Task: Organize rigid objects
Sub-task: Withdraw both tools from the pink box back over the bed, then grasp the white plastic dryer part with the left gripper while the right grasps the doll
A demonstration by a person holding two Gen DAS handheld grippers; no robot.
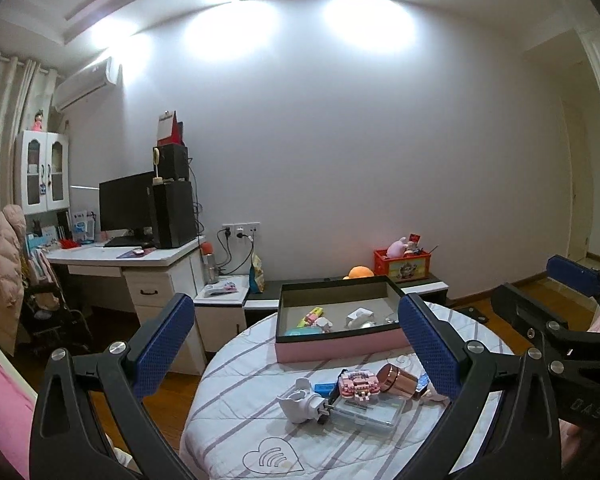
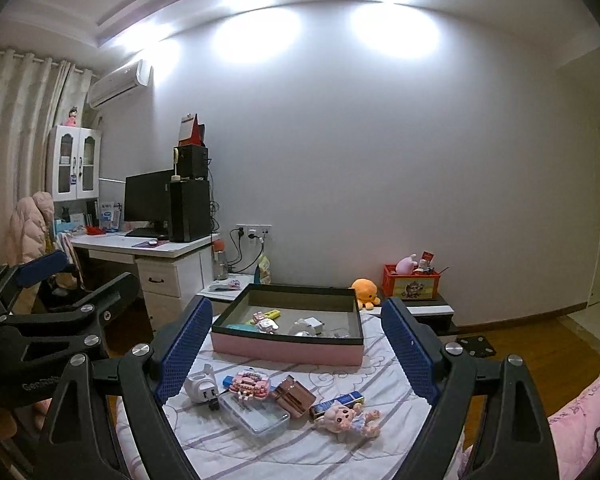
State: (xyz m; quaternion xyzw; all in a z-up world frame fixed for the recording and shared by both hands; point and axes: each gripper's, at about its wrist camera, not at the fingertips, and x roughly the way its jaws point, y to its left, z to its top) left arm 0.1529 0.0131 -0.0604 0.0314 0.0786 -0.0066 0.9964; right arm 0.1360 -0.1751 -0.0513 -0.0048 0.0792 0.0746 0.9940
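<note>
A pink-sided open box point(image 1: 340, 350) point(image 2: 288, 350) stands at the far side of a round cloth-covered table point(image 1: 236, 424) point(image 2: 340, 452) and holds several small items. In front of it lie a white plug adapter point(image 1: 298, 402) point(image 2: 200, 388), a pink block toy point(image 1: 358, 382) point(image 2: 250, 384), a rose-gold case point(image 1: 396, 378) point(image 2: 294, 396), a clear plastic box point(image 1: 374, 414) point(image 2: 256, 416) and a small doll point(image 2: 350, 418). My left gripper point(image 1: 296, 344) and right gripper point(image 2: 296, 346) are both open and empty, held above the near items.
A white desk point(image 1: 140, 260) with a monitor and speakers stands at left. A red toy crate point(image 1: 402, 266) and an orange plush point(image 2: 366, 292) sit on a low shelf behind the table. Wooden floor lies to the right.
</note>
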